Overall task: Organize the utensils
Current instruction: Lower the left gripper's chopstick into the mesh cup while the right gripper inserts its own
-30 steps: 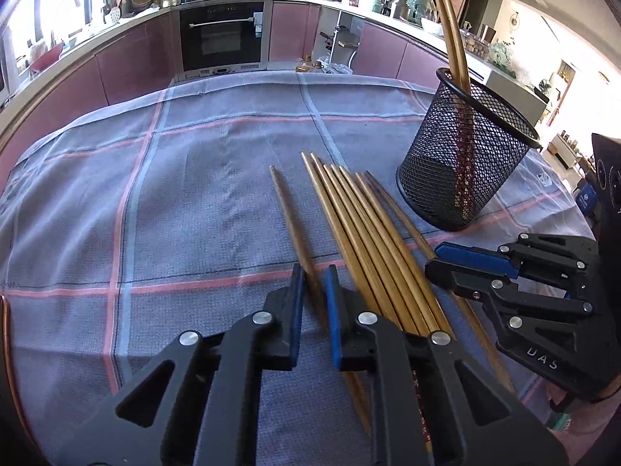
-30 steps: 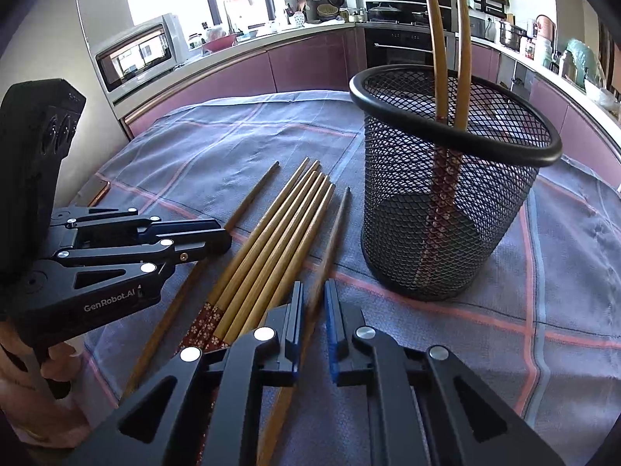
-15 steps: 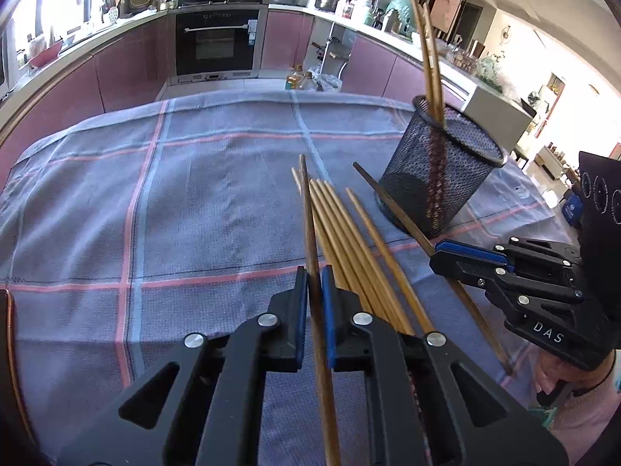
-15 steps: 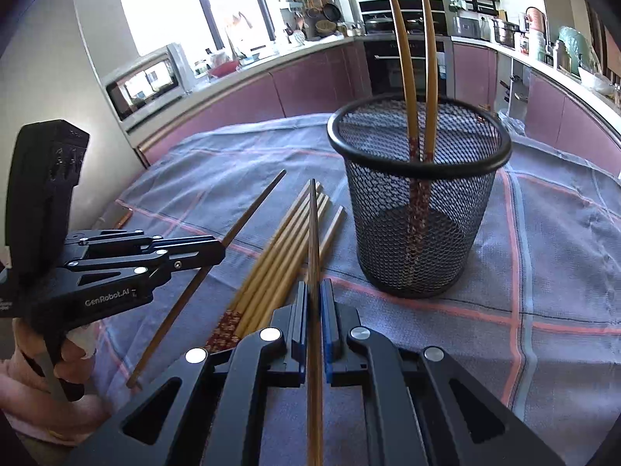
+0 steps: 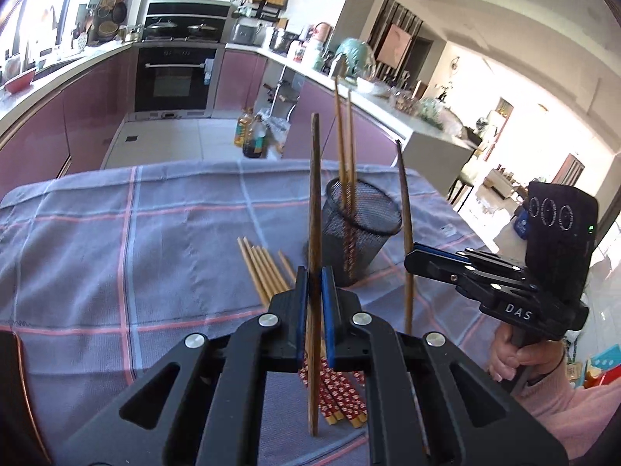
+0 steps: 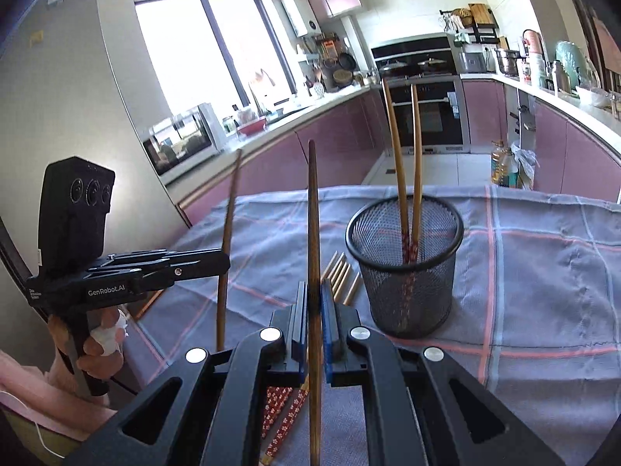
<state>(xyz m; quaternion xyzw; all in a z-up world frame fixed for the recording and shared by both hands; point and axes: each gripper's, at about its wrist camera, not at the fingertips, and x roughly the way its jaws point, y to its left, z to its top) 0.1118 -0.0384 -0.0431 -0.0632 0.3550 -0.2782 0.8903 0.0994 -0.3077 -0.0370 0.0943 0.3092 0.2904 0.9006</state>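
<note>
Dark chopsticks: 1 [image 5: 314, 194] clamped in the left tongs [image 5: 314, 291], 1 [image 6: 313, 233] in the right tongs [image 6: 313, 303], both raised off the desk [image 5: 116, 252].
Mesh cup [image 6: 405, 272]: upright, holding 2 chopsticks [image 6: 405, 163].
Loose chopsticks [image 5: 264, 268]: flat beside the cup.

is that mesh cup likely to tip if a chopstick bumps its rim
Possibly: the mesh cup looks light, being open wire, and holds only two chopsticks standing tall above it. Its base seems nearly as wide as the rim, which should help.
</note>
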